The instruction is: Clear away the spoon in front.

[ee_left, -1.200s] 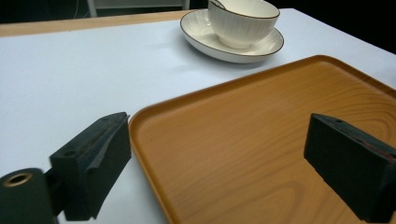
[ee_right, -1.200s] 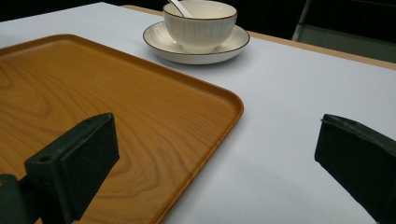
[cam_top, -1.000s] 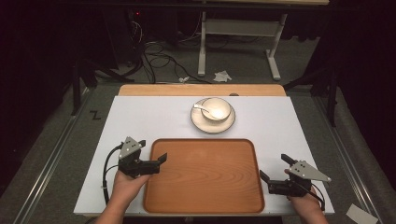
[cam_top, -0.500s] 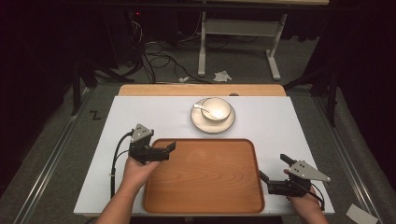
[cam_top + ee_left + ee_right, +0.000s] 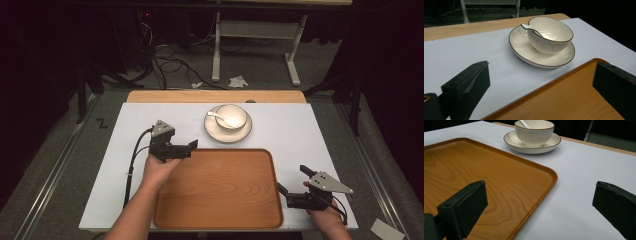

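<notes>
A white ribbed bowl [image 5: 231,117] with a thin dark rim stood upright on a matching white saucer [image 5: 215,131], a white spoon [image 5: 216,117] resting inside with its handle over the bowl's edge, on the white tabletop just beyond the wooden tray's [image 5: 220,187] far edge.

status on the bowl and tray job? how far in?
Early. Nothing looks done: the wooden rectangular tray holds nothing, and the white ribbed bowl with its white spoon sits on the white saucer behind it. In hand: the left hand-held gripper, jaws open, points at the saucer from the tray's far-left corner. The right hand-held gripper rests open by the tray's right edge. Left, probably: grasp and move the crockery.
</notes>
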`<state>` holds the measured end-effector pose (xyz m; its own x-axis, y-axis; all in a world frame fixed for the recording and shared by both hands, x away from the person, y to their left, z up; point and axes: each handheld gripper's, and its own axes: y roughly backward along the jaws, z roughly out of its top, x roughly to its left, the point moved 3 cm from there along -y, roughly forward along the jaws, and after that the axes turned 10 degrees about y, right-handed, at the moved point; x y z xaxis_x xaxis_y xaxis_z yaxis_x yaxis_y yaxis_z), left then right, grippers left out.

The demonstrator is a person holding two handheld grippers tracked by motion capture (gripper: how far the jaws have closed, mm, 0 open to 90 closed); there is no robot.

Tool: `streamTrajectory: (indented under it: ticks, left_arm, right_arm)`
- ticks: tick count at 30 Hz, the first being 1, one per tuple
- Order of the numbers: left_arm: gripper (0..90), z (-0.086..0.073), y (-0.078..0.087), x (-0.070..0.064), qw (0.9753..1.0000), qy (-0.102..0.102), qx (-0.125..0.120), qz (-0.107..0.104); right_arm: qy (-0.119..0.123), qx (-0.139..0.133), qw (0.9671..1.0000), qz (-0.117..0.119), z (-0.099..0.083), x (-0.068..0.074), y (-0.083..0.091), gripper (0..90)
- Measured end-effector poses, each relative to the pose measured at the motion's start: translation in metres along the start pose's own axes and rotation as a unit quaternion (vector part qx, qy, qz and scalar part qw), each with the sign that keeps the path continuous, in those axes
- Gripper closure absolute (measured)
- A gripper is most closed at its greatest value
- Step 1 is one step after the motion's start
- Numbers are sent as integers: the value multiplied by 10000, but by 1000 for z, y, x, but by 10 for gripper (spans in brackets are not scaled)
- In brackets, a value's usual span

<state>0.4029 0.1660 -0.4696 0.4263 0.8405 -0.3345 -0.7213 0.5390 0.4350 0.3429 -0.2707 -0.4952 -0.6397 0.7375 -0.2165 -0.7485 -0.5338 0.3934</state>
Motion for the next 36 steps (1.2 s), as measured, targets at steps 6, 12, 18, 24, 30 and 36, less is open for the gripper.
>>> streamTrajectory:
  ticks: [6, 12, 18, 24, 30, 36]
  left_arm:
    - [40, 12, -14, -2, 10000, 63, 16, -51]
    - [58, 23, -28, -6, 9999, 110, 12, -106]
    - [79, 33, -43, -10, 9999, 76, 105, -108]
    - [95, 44, -62, -13, 9998, 117, 70, -115]
    - [129, 56, -80, -17, 9999, 47, 10, -106]
    - [152, 64, -99, -23, 9998, 73, 7, -184]
  right_arm:
    - [-54, 40, 10000, -28, -1, -2, 0, 10]
    - [-57, 38, 10000, 7, -1, -1, -1, 10]
    - [-69, 64, 9999, 40, -2, 1, -2, 10]
    - [-72, 58, 9999, 44, -2, 0, -2, 10]
    - [-60, 43, 10000, 65, -2, 0, -3, 10]
    - [-99, 65, 9999, 64, -3, -1, -3, 10]
